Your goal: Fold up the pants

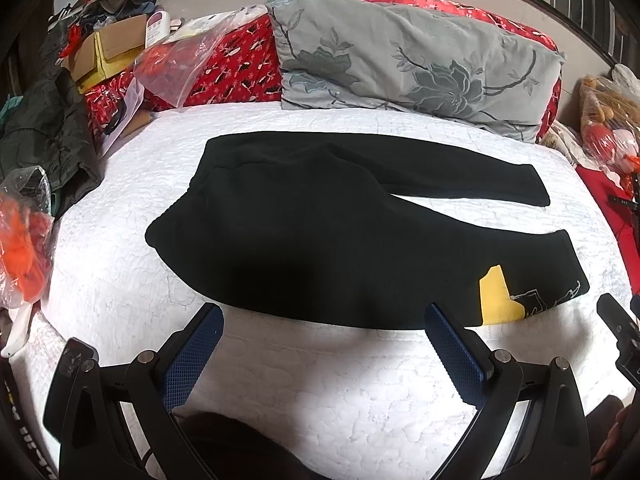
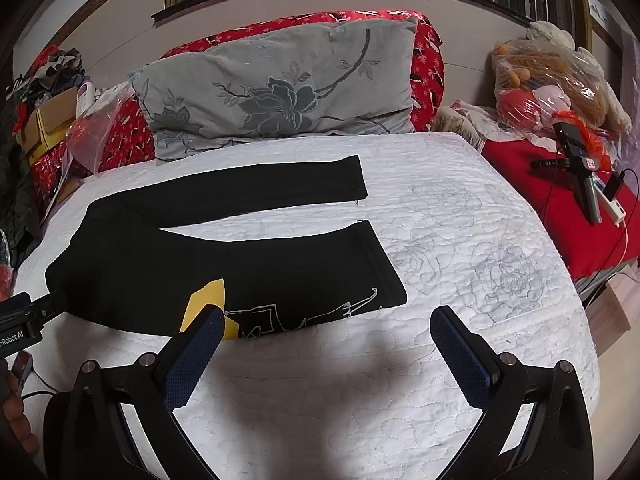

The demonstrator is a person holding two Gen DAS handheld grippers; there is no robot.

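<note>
Black pants (image 1: 320,232) lie flat on the white quilted bed (image 1: 280,380), waistband to the left, two legs spread apart to the right. The near leg has a yellow patch (image 1: 496,296) and white line print. In the right wrist view the pants (image 2: 180,264) fill the left half, leg cuffs near the middle. My left gripper (image 1: 324,316) is open and empty, just short of the pants' near edge. My right gripper (image 2: 326,318) is open and empty, by the near leg's cuff; its left fingertip (image 2: 208,320) overlaps the yellow patch (image 2: 208,300).
A grey flowered pillow (image 1: 400,60) leans on red bedding (image 1: 240,64) at the bed's head. Boxes, clothes and plastic bags (image 1: 100,48) are piled at the left. At the right, bagged plush toys (image 2: 552,80) and a device on a stand (image 2: 580,160) sit on a red cloth.
</note>
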